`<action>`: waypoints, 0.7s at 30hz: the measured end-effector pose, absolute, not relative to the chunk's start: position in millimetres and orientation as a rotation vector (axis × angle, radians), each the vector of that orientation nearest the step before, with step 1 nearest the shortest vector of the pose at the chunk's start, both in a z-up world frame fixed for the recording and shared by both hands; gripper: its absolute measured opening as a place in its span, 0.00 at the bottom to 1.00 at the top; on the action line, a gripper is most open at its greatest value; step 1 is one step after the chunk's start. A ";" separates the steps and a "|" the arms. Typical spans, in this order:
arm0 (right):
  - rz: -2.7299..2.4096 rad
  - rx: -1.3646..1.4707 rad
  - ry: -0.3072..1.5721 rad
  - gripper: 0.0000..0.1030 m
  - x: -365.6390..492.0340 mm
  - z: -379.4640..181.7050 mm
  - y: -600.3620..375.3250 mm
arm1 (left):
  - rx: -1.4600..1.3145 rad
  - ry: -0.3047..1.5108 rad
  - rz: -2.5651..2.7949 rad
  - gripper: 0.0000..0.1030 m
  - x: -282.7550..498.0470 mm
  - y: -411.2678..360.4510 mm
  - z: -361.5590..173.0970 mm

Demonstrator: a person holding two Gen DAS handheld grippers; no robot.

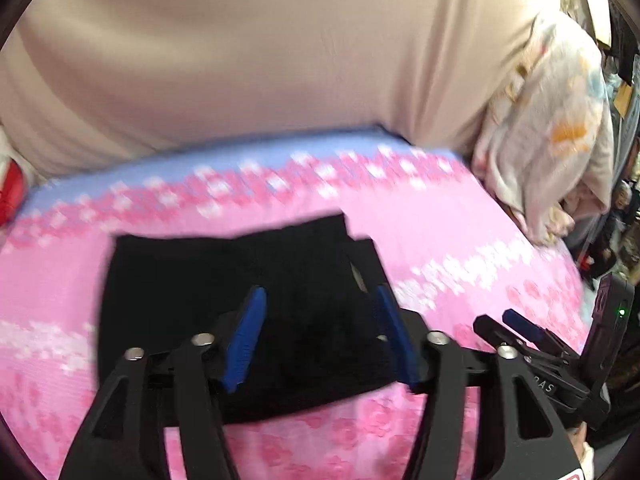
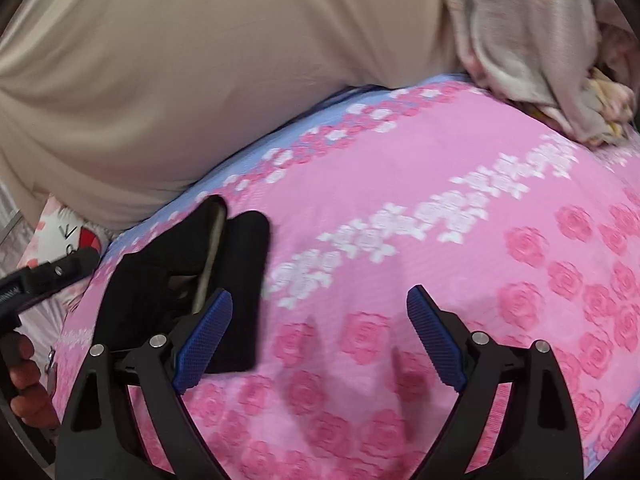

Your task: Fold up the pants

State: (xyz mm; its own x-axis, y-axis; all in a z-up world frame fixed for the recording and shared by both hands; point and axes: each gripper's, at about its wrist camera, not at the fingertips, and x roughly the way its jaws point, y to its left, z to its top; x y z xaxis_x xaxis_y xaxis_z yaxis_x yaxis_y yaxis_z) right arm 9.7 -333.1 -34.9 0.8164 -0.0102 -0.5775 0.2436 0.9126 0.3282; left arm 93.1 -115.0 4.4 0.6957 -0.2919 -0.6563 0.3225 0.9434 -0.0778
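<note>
One garment: black pants (image 1: 224, 304), already a compact folded rectangle, flat on pink floral bedspread (image 1: 460, 240), near side of bed.
Fold state: stacked layers visible at one end in right wrist view (image 2: 224, 264), pale inner band showing between them; edges roughly aligned, one flap slightly offset.
Progress: looks near finished or finished; at most a last tidy or press left, judged from shape only.
Left gripper (image 1: 316, 336): wide open, holding nothing, blue pads hanging over the pants; contact with fabric unclear, blurred.
Right gripper (image 2: 320, 336): wide open, empty, over bare bedspread just beside the pants.
Bedspread: pink with rose and white flower bands, blue strip at far edge.
Behind: beige sheet (image 1: 260, 60) draped at back; pale printed cloth (image 1: 552, 140) heaped at far corner, well apart from pants.
</note>
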 end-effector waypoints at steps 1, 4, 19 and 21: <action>-0.109 0.397 0.608 0.85 14.0 -32.5 -325.9 | 0.047 0.703 -0.305 0.70 93.2 -105.6 9.8; 0.018 0.418 0.637 0.85 30.1 -30.6 -304.3 | 0.052 0.695 -0.179 0.70 103.0 -75.9 11.5; 0.129 0.398 0.851 0.38 113.8 -73.8 -234.1 | -0.022 0.840 0.065 0.71 113.6 52.3 -48.2; 0.141 0.403 0.844 0.16 115.6 -70.5 -231.2 | -0.010 0.846 0.086 0.72 116.8 58.9 -54.4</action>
State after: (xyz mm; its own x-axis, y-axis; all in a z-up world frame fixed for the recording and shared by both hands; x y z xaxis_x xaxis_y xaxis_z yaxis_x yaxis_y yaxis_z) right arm 115.6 -231.2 -70.5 0.6602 0.2792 -0.6973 0.0367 0.9152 0.4012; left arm 116.8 58.9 -54.4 0.6597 0.0719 -0.7481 -0.0799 0.9965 0.0254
